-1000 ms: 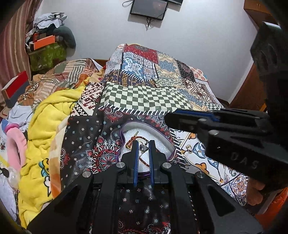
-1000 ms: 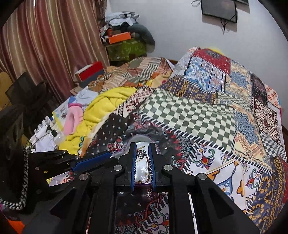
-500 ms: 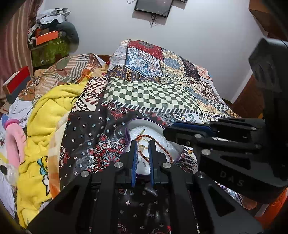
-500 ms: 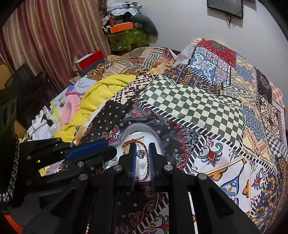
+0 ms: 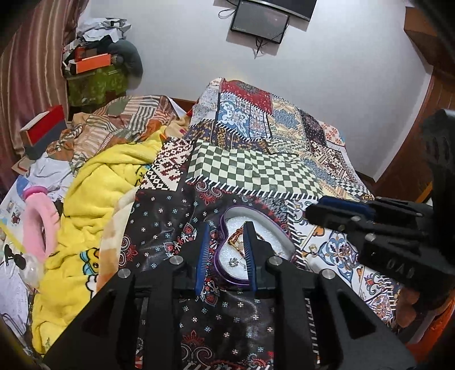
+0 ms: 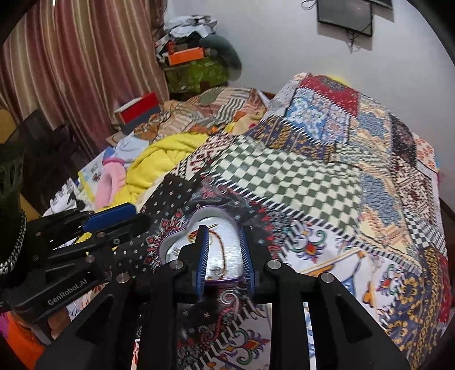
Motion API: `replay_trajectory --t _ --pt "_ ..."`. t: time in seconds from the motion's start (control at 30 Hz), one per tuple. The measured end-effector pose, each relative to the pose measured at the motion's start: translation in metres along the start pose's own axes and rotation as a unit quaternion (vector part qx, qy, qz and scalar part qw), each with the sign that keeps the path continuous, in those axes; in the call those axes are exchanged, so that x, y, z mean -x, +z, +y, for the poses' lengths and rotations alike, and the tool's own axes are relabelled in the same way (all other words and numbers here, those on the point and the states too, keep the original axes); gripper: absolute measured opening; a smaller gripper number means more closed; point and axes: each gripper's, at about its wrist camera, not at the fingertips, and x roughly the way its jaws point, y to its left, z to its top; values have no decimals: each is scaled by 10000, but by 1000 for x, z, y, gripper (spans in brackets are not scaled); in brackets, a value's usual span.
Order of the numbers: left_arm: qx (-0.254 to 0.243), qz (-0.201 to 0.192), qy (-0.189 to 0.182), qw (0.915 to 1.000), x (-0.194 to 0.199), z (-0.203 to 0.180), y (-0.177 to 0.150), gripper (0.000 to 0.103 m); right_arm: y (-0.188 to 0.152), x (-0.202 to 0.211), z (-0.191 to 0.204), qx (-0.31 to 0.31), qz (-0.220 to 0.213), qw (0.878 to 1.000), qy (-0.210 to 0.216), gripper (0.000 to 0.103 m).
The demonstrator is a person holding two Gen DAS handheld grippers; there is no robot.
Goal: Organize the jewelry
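Note:
A purple heart-shaped box (image 5: 220, 257) with a white lining lies on the patterned bedspread (image 5: 256, 168). Inside it lie a red and gold cord necklace (image 5: 237, 237) and a small silver earring (image 5: 233, 261). My left gripper (image 5: 226, 230) hovers open over the box's left half, with nothing between its fingers. My right gripper (image 6: 224, 232) is open as well, just above the box (image 6: 204, 213), where the necklace (image 6: 220, 247) shows between its fingers without being touched. Each gripper also appears from the side in the other's view: the right gripper (image 5: 335, 212), and the left gripper (image 6: 113, 216).
A yellow blanket (image 5: 108, 182) and a pink fluffy item (image 5: 39, 222) lie to the left of the box. A red box (image 5: 42, 128) and a cluttered pile (image 5: 96, 65) sit at the far left. A screen (image 5: 258, 22) hangs on the wall, and dark wood (image 5: 412, 148) stands at the right.
Both grippers have gone from nearly shut to open. They have pulled back slightly, and the necklace that was between the fingers now lies in the box.

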Motion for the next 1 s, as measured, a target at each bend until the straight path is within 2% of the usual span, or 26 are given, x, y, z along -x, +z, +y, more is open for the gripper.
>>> replay_trajectory --t 0.2,0.33,0.6,0.7,0.77,1.0 --pt "-181 -131 -39 9997 18 -18 2 22 -2 34 -19 -213 -279 9990 -276 20" --pt "-281 -212 -79 9993 29 -32 4 28 -7 59 -33 -361 -435 9973 -460 20" --pt "-610 -254 -194 9976 42 -66 0 29 -25 97 -58 -648 -637 9928 -779 20" --pt "-699 -207 -242 9970 40 -77 -1 29 -32 106 -67 -755 -658 9912 -866 26" --pt "-762 -163 -284 9966 38 -86 -2 30 -37 110 -73 -834 -685 9896 -951 36" --pt "-951 102 -429 9945 19 -109 -11 33 -58 117 -96 -1074 -592 9859 -1142 37"
